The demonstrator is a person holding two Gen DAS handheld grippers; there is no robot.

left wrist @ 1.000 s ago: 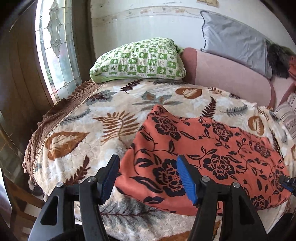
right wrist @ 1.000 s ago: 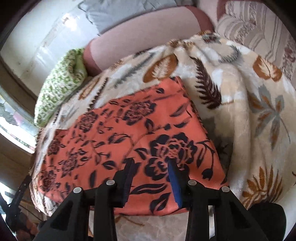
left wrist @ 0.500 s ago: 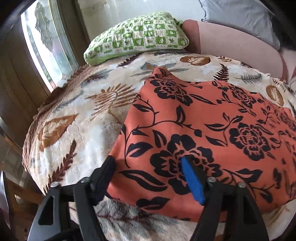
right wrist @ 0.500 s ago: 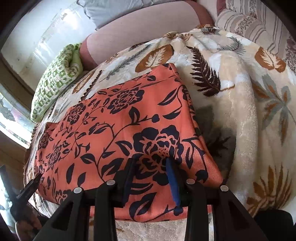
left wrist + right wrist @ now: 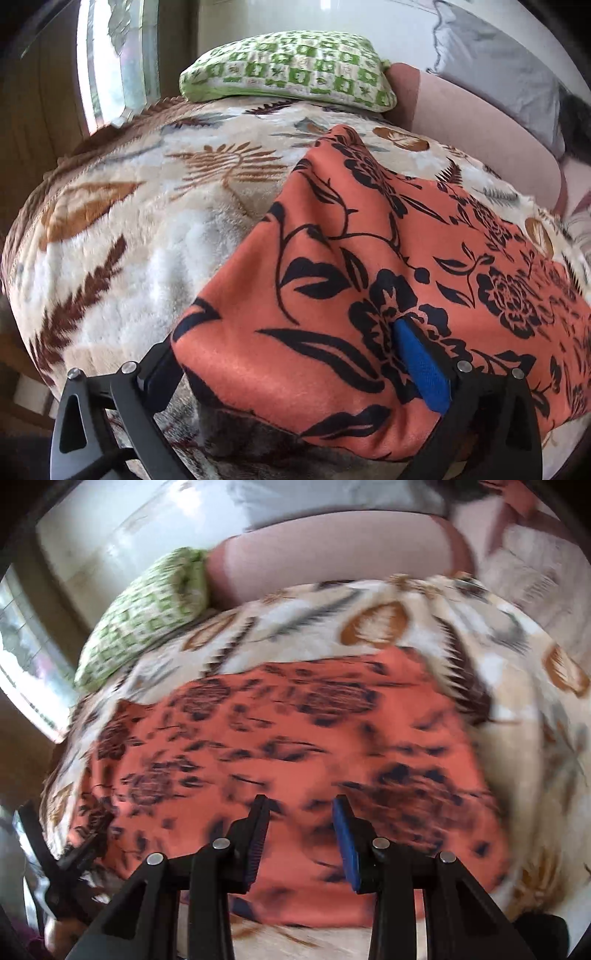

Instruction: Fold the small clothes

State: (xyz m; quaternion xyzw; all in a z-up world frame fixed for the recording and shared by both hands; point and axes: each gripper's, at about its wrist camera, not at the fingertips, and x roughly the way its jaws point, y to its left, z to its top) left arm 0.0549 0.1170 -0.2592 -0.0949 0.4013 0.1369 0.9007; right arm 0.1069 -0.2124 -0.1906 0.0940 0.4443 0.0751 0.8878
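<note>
An orange cloth with black flowers (image 5: 369, 266) lies spread on a leaf-patterned blanket (image 5: 140, 229). My left gripper (image 5: 291, 365) is open and low at the cloth's near left corner, its jaws wide apart on either side of that corner; the cloth hides the left finger's pad, and the blue pad of the right finger (image 5: 421, 369) presses into the fabric. My right gripper (image 5: 301, 834) is open over the near edge of the same cloth (image 5: 295, 738). That view is blurred. The left gripper shows small at the far left of the right wrist view (image 5: 55, 864).
A green checked pillow (image 5: 291, 70) lies at the far end of the bed by a window (image 5: 114, 55). A pink headboard (image 5: 491, 136) and a grey pillow (image 5: 506, 70) stand behind. The blanket's near edge drops off just below both grippers.
Both grippers have moved down and forward to the cloth's near edge. My left gripper now straddles the near left corner. The right wrist view has become blurred from motion.
</note>
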